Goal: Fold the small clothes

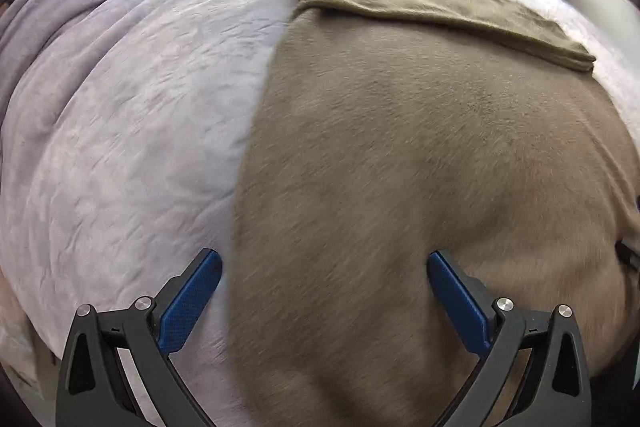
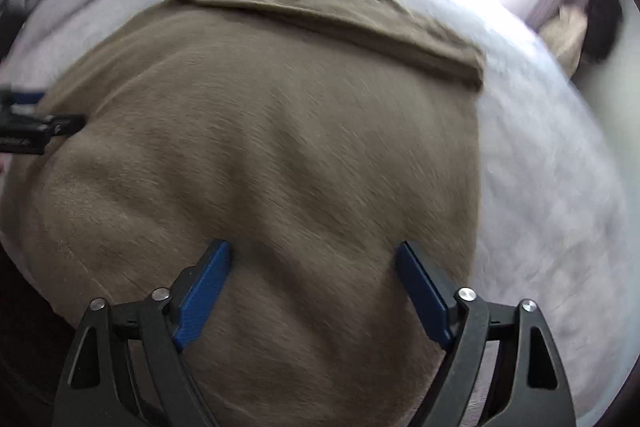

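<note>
One brown garment [image 1: 400,167] lies on the bed [image 1: 140,107]; two tongs, left tongs [image 1: 324,263] and right tongs [image 2: 314,253], both spread, pinching nothing

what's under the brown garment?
The brown garment lies flat on a pale quilted bedspread, which shows along its sides and far edge. Its far end is folded back over itself. Anything directly beneath the cloth is hidden.

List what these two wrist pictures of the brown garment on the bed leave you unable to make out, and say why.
- Brown garment: its near edge, both views, cut off by the frame and the jaws.
- What kind of garment it is: its folded far strip covers that end.
- Left gripper: right wrist view, blurred and cut by the edge.
- Dark shape by the window: right wrist view, blurred.
</note>
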A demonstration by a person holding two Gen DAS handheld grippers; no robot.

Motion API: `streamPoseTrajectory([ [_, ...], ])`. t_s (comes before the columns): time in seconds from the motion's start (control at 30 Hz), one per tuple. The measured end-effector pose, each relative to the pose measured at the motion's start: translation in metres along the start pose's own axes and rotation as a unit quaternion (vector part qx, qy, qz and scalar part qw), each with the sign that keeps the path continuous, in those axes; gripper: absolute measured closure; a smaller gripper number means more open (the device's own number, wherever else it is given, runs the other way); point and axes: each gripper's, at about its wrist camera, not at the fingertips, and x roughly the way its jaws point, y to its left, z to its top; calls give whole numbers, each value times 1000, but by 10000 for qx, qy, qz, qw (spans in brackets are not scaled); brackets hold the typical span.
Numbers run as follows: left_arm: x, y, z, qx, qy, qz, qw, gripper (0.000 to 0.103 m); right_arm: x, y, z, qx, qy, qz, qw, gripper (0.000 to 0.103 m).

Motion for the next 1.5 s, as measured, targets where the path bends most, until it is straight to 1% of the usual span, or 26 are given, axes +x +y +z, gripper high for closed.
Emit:
streamPoseTrajectory([
  [0.07, -7, 16, -9, -15, 16, -9, 10000, 0, -9, -29, -13, 412, -29, 344, 9986, 15],
  [0.13, -16, 28, -16, -126, 41, -120, 9998, 0, -24, -40, -21, 487, -25, 144, 9987, 14],
  [0.2, -27, 37, -18, -271, -83, -149, 9995, 0, -40, -58, -26, 799, -218, 276, 9962, 14],
  [0.27, -34, 34, -11, -323, -268, -154, 9990, 0, -46, -73, -20, 1196, -403, 213, 9918, 14],
  [0.33, -33, 23, -4, -295, -360, -252, 9986, 0, -41, -79, -6, 1396, -497, -60, 9889, 14],
  [0.4, -20, 11, 3, -128, -249, -36, 9996, 0, -28, -69, 12, 1242, -474, -182, 9910, 14],
  [0.43, -7, 4, 2, 49, -72, 298, 9995, 0, -19, -62, 19, 1084, -388, -214, 9931, 14],
  [0.47, 2, 1, 1, 149, 27, 385, 9991, 0, -9, -53, 23, 853, -239, -284, 9957, 14],
  [0.5, 5, 1, -2, 168, 50, 341, 9993, 0, 3, -46, 23, 551, -53, -502, 9972, 14],
  [0.53, 3, 7, -5, 121, -3, 238, 9996, 0, 9, -46, 20, 381, -17, -698, 9968, 14],
  [0.6, -5, 21, -14, 80, -5, 185, 9998, 0, 7, -59, 6, 631, -158, -551, 9964, 12],
  [0.7, -15, 46, -30, -50, 71, 29, 10000, 0, -5, -86, -16, 1100, -51, -378, 9932, 12],
  [0.73, -20, 52, -36, -121, 103, -55, 9999, 0, -9, -91, -20, 1110, -12, -397, 9930, 12],
  [0.87, -37, 51, -47, -159, 38, -28, 9999, 0, -27, -86, -29, 870, 137, -674, 9938, 11],
  [0.9, -44, 45, -49, -99, -58, -186, 9998, 0, -37, -78, -31, 775, 76, -754, 9941, 11],
  [0.97, -49, 33, -52, 1, -159, -455, 9988, 0, -59, -58, -40, 553, -242, -544, 9967, 11],
  [1.03, -40, 21, -53, 138, -95, -316, 9994, 0, -67, -33, -42, 324, -433, -175, 9984, 11],
  [1.07, -27, 15, -55, 193, 100, -126, 9997, 0, -65, -22, -44, 219, -406, -86, 9989, 11],
  [1.1, -15, 14, -60, 198, 263, -70, 9994, 0, -59, -15, -46, 127, -299, -73, 9994, 11],
  [1.17, -11, 19, -67, 146, 211, -201, 9995, 0, -40, -9, -57, 5, 132, -151, 9998, 11],
  [1.2, -14, 23, -70, 116, 198, -284, 9993, 0, -30, -15, -66, 108, 291, -97, 9995, 11],
  [1.27, -18, 27, -73, 113, 225, -309, 9992, 0, -36, -30, -77, 466, 78, 213, 9987, 11],
  [1.3, -21, 29, -74, 105, 234, -320, 9992, 0, -40, -35, -80, 536, 88, 283, 9981, 12],
  [1.33, -24, 30, -74, 56, 209, -402, 9990, 0, -44, -37, -80, 546, 84, 304, 9980, 14],
  [1.4, -30, 29, -73, 17, 102, -747, 9972, 0, -50, -37, -82, 527, 33, 388, 9979, 15],
  [1.5, -24, 18, -71, 9, 82, -1148, 9934, 0, -47, -36, -86, 607, 76, 688, 9957, 16],
])
